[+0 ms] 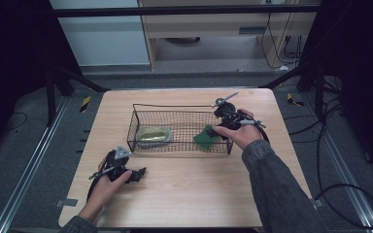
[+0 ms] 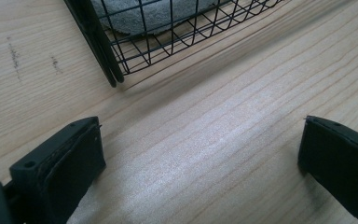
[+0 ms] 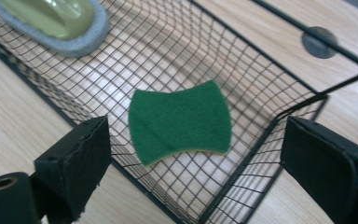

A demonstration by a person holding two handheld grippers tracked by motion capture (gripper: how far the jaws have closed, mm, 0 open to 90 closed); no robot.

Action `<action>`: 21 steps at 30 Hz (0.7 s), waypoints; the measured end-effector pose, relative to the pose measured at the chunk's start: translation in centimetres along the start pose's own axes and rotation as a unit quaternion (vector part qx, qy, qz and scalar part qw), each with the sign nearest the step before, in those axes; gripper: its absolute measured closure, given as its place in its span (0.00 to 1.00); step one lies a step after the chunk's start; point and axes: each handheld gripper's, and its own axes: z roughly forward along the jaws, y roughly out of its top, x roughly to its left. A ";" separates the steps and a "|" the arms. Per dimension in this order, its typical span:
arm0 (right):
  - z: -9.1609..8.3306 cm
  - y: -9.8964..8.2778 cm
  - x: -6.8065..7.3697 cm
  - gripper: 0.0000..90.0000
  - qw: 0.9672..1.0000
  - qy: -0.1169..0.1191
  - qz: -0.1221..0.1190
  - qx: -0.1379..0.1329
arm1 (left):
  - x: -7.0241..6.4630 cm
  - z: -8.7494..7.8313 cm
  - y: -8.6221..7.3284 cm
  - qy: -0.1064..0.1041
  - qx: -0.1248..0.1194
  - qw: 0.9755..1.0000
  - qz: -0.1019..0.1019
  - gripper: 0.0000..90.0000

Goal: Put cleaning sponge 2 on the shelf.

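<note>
A black wire basket stands on the wooden table. Inside its right end lies a green scouring sponge, flat on the mesh floor. A yellow-green scrubber on a grey pad rests at the basket's left end. My right gripper hovers over the basket's right end, open, with the sponge below and between its jaws but untouched. My left gripper rests low on the table in front of the basket's left corner, open and holding nothing.
A round grey disc sits in the tabletop beyond the basket's far right corner. Bare wood stretches between the basket and the table's near edge. Dark frame legs and cables stand on the floor around the table.
</note>
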 end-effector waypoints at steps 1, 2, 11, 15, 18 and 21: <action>-0.1 -0.1 -0.1 0.09 1.000 -0.001 0.001 -0.003 | 0.0 0.0 0.0 0.000 0.000 1.000 0.000 0.00; -0.3 -0.1 -0.2 0.09 1.000 -0.003 0.004 -0.005 | 0.0 0.0 0.0 0.000 0.000 1.000 0.000 0.00; -2.3 -1.6 -1.3 0.07 0.999 -0.019 0.013 -0.039 | 0.0 0.0 0.0 0.000 0.000 1.000 0.000 0.00; -3.0 -2.7 -1.9 0.10 0.998 -0.030 0.018 -0.048 | 0.0 0.0 0.0 0.000 0.000 1.000 0.000 0.00; -3.5 -3.8 -2.3 0.11 0.998 -0.031 0.021 -0.053 | 0.0 0.0 0.0 0.000 0.000 1.000 0.000 0.00; -3.9 -5.1 -2.5 0.11 0.997 -0.031 0.021 -0.060 | 0.0 0.0 0.0 0.000 0.000 1.000 0.000 0.00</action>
